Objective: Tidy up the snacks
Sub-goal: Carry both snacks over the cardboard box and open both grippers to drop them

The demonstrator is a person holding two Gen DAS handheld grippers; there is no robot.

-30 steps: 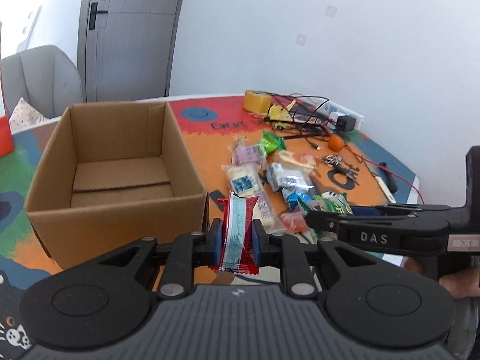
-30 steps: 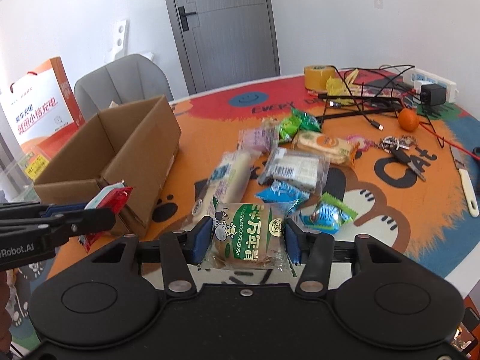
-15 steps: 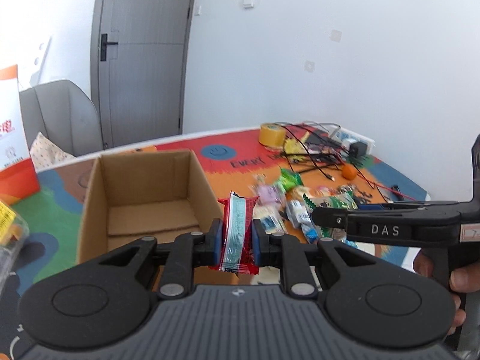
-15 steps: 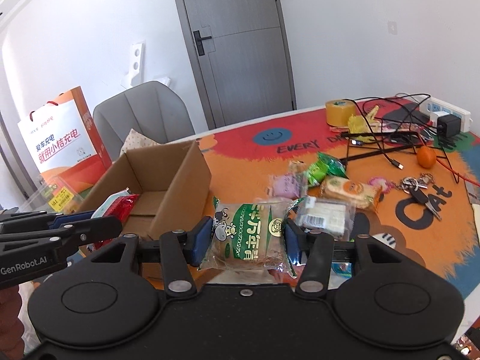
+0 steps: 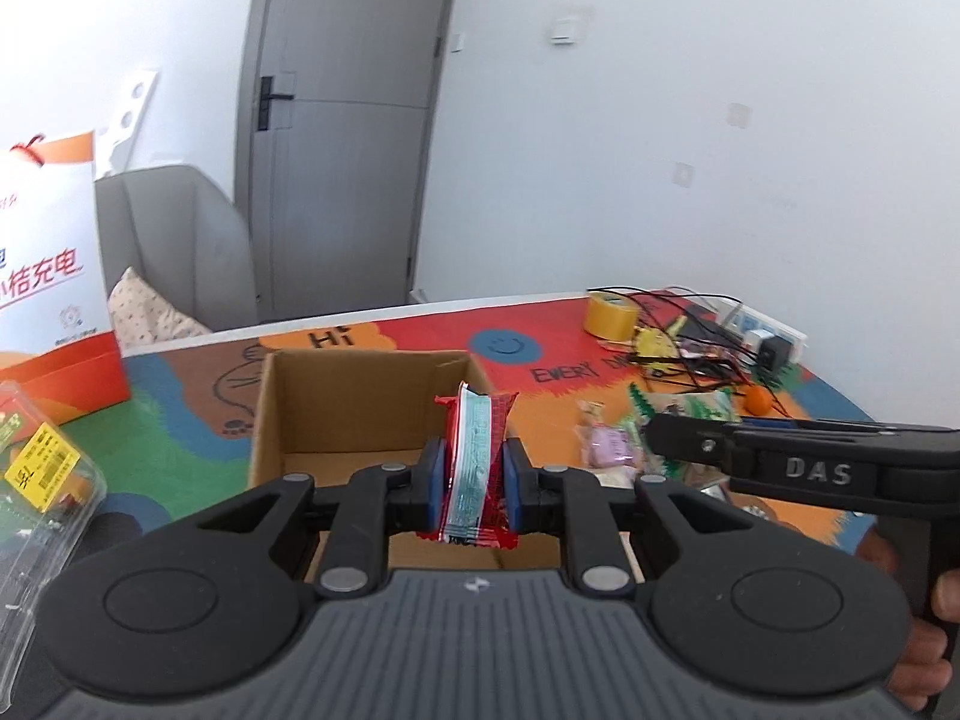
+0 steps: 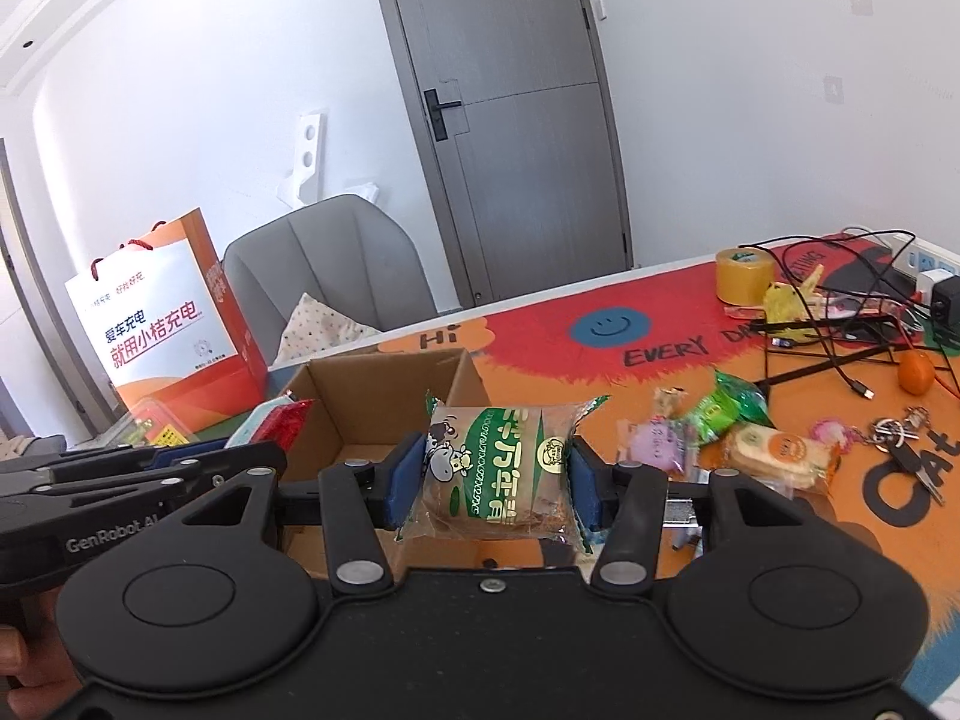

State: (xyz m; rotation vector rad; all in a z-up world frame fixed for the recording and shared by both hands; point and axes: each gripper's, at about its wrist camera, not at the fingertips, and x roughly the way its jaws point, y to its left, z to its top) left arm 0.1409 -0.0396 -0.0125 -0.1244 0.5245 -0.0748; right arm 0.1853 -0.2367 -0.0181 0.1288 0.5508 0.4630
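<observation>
Left gripper [image 5: 474, 483]: fingers clamped on a red snack packet [image 5: 477, 468], held edge-up above the near wall of the cardboard box [image 5: 360, 396]. Right gripper [image 6: 493, 483]: fingers clamped on a green-labelled bread pack [image 6: 498, 474], held in the air just right of the box's right wall. Box is open-topped, on the bench [image 6: 540, 354]. Loose snacks [image 6: 714, 432] lie on the bench right of the box; tape roll [image 6: 743, 275], cables and an orange [image 6: 915, 373] farther right. Orange paper bag [image 6: 162, 324] stands left of the box.
</observation>
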